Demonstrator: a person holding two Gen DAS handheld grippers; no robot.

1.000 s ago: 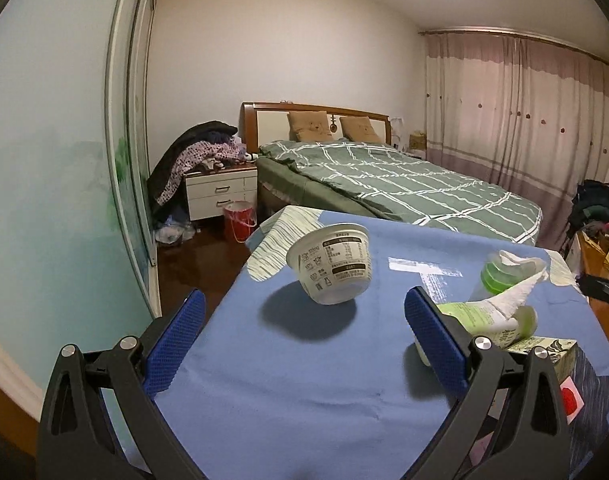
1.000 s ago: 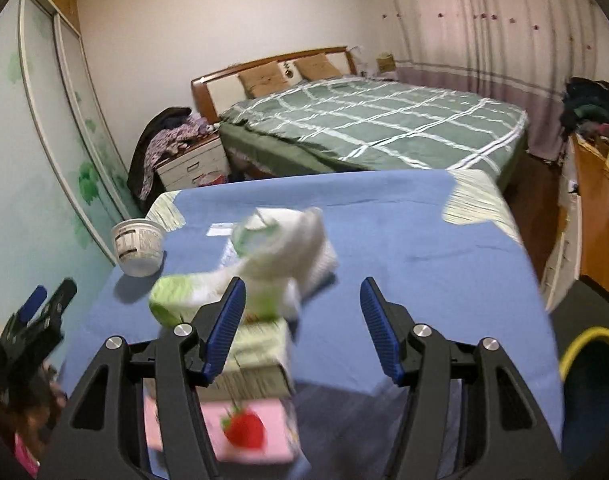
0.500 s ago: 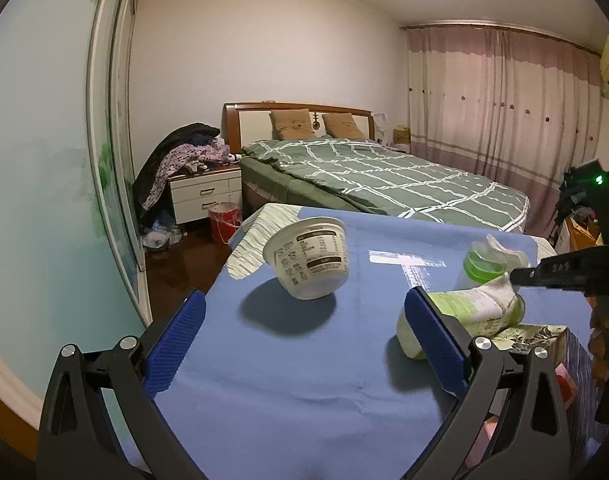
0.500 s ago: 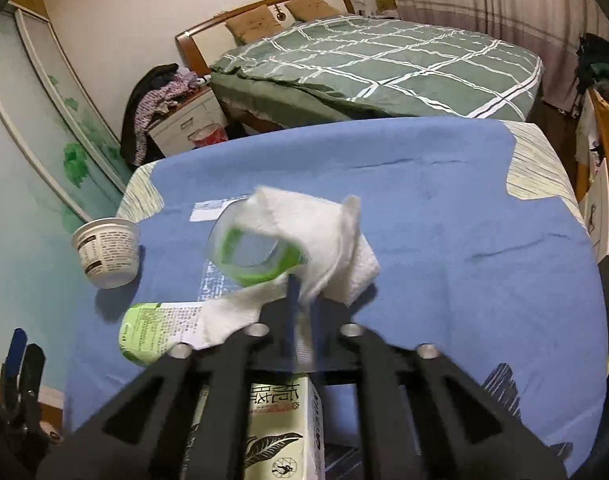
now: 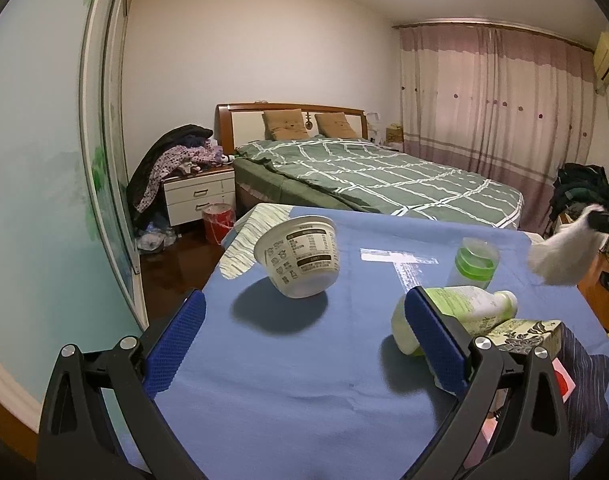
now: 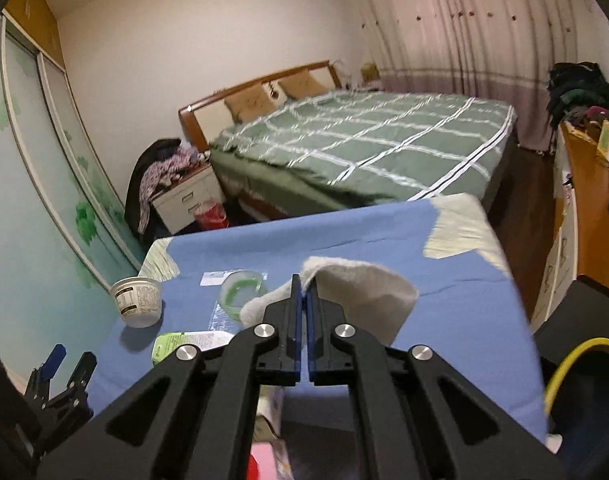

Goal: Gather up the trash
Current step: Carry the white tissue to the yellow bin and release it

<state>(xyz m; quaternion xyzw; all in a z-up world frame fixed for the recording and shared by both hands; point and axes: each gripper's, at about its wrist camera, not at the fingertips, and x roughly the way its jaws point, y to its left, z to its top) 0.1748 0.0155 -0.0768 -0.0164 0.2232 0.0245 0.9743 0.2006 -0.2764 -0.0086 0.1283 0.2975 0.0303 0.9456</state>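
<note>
My right gripper (image 6: 303,294) is shut on a white crumpled tissue (image 6: 360,300) and holds it above the blue table (image 6: 444,312); the tissue also shows at the right of the left wrist view (image 5: 564,254). My left gripper (image 5: 304,332) is open and empty over the table's near left edge. A white yogurt cup (image 5: 300,256) stands tilted ahead of it, also in the right wrist view (image 6: 138,300). A green-capped clear cup (image 5: 474,262) and a green-labelled bottle (image 5: 460,312) lying on its side are to the right.
A patterned carton box (image 5: 524,330) and a pink pack (image 5: 562,378) lie at the table's near right. A strip of clear wrapper (image 5: 400,258) lies mid-table. A dark bin with a yellow rim (image 6: 580,396) stands right of the table. A bed (image 5: 376,176) lies beyond.
My right gripper closed on the tissue and lifted it off the green-capped cup and bottle, carrying it up and to the right. The left gripper stayed open and hardly moved.
</note>
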